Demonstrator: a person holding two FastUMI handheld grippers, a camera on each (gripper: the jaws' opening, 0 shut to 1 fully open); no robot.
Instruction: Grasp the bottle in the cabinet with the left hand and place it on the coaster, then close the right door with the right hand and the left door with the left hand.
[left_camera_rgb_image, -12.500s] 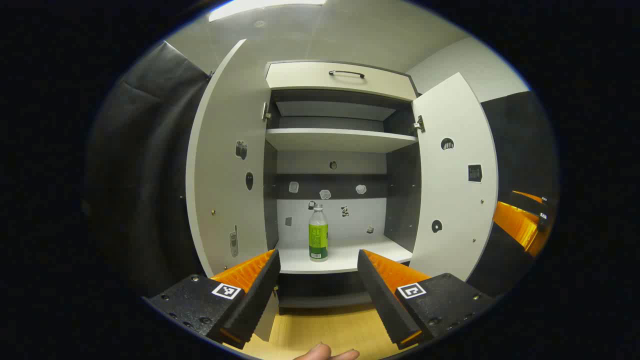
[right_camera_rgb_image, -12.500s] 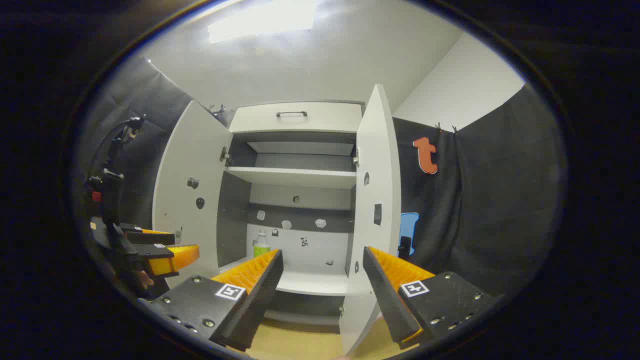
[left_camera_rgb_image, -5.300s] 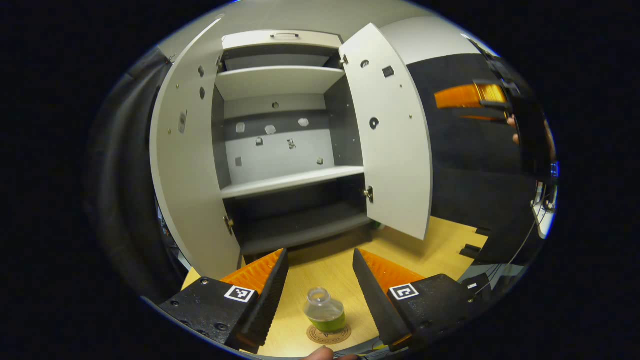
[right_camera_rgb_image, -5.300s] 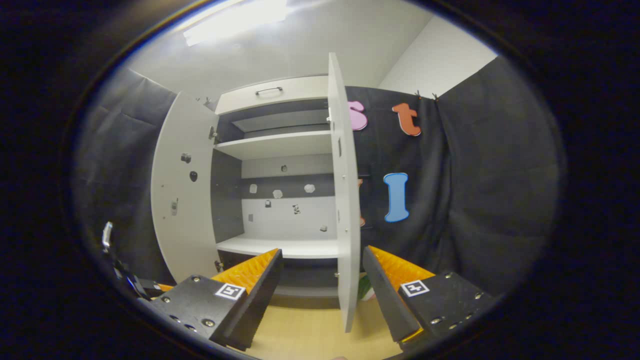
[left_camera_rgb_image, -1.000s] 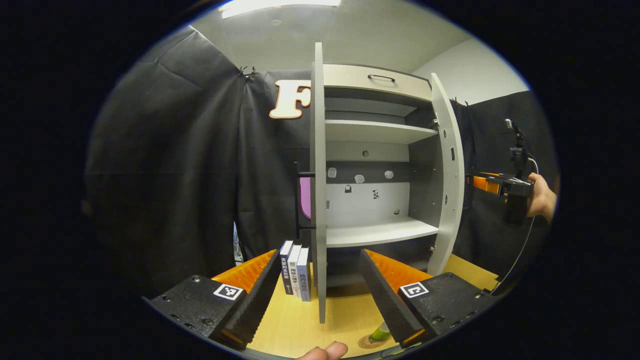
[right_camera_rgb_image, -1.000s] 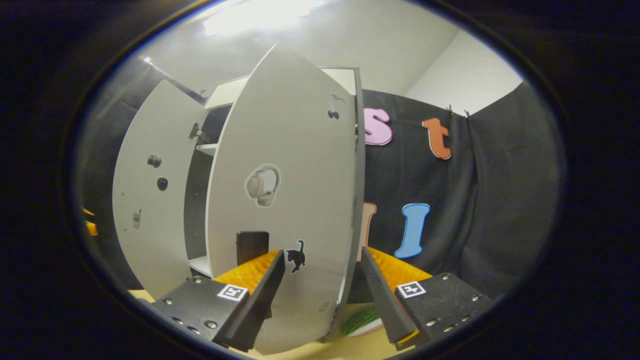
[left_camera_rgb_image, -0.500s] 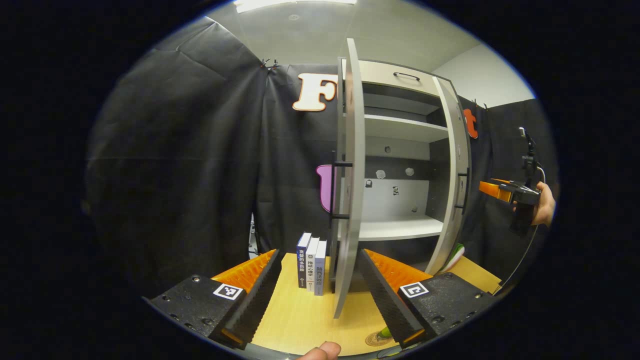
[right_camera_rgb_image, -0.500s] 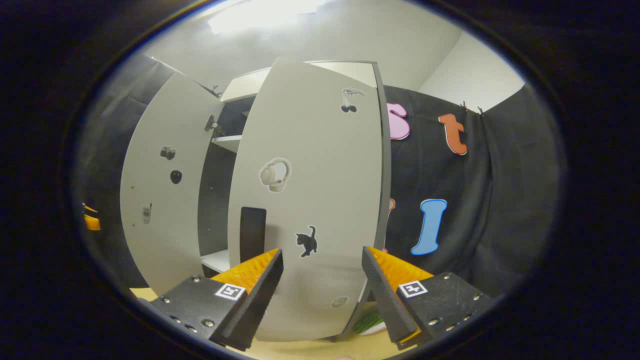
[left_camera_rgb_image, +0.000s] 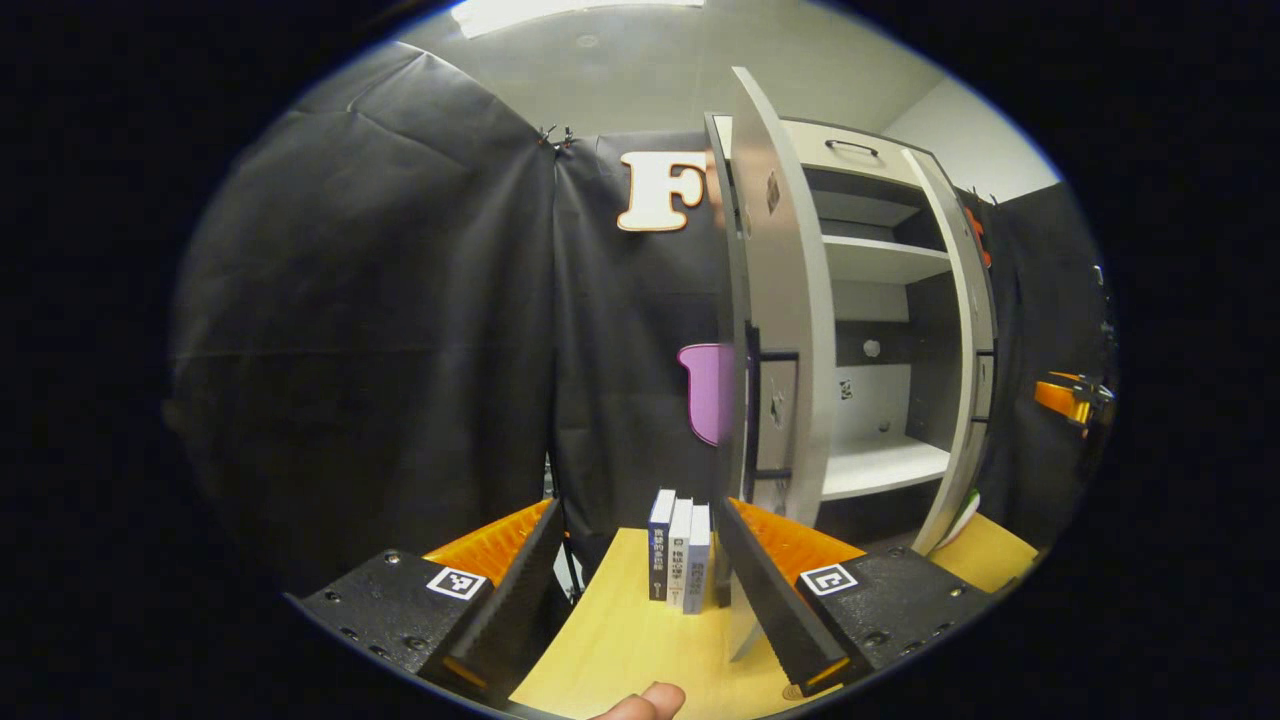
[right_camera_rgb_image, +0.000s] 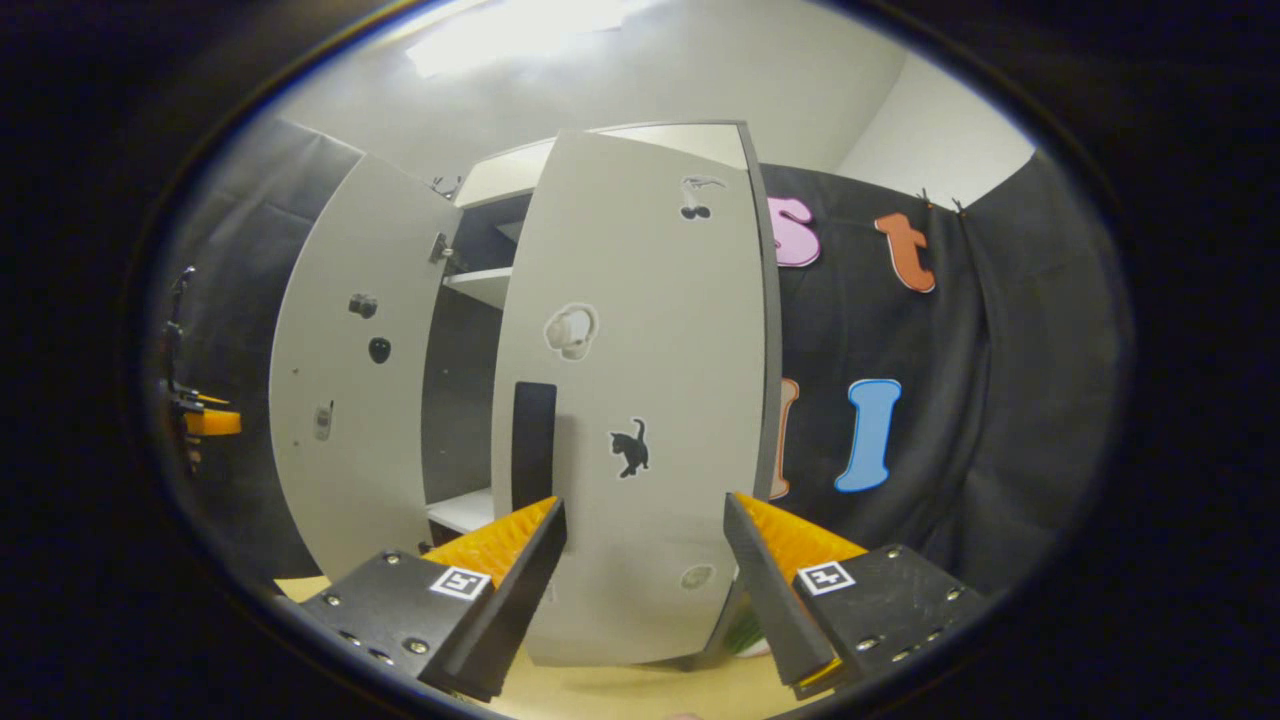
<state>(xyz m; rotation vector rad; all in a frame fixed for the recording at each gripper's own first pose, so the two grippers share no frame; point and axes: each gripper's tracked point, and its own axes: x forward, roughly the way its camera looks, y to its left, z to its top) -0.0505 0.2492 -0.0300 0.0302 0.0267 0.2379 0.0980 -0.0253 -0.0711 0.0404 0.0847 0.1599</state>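
My left gripper (left_camera_rgb_image: 637, 510) is open with nothing between its fingers. The cabinet's left door (left_camera_rgb_image: 785, 300) stands open just right of the gap, its outer face and black handle (left_camera_rgb_image: 765, 410) turned toward me and its lower part behind my right finger. Past it are the cabinet shelves (left_camera_rgb_image: 880, 465) and the partly swung right door (left_camera_rgb_image: 975, 350). My right gripper (right_camera_rgb_image: 645, 510) is open, close in front of the right door's outer face (right_camera_rgb_image: 640, 400), beside its black handle (right_camera_rgb_image: 533, 440). The left door's inner face (right_camera_rgb_image: 350, 380) stands open beyond.
Three books (left_camera_rgb_image: 680, 550) stand upright on the wooden table (left_camera_rgb_image: 620, 640) left of the left door. A green and white thing (right_camera_rgb_image: 745, 630) lies by the right door's foot. The other gripper shows far off at the right (left_camera_rgb_image: 1070, 395) and far left (right_camera_rgb_image: 205, 420).
My left gripper has moved left around the left door's edge to its outer side. The right door has swung further toward the cabinet over the last second. Both grippers stay open.
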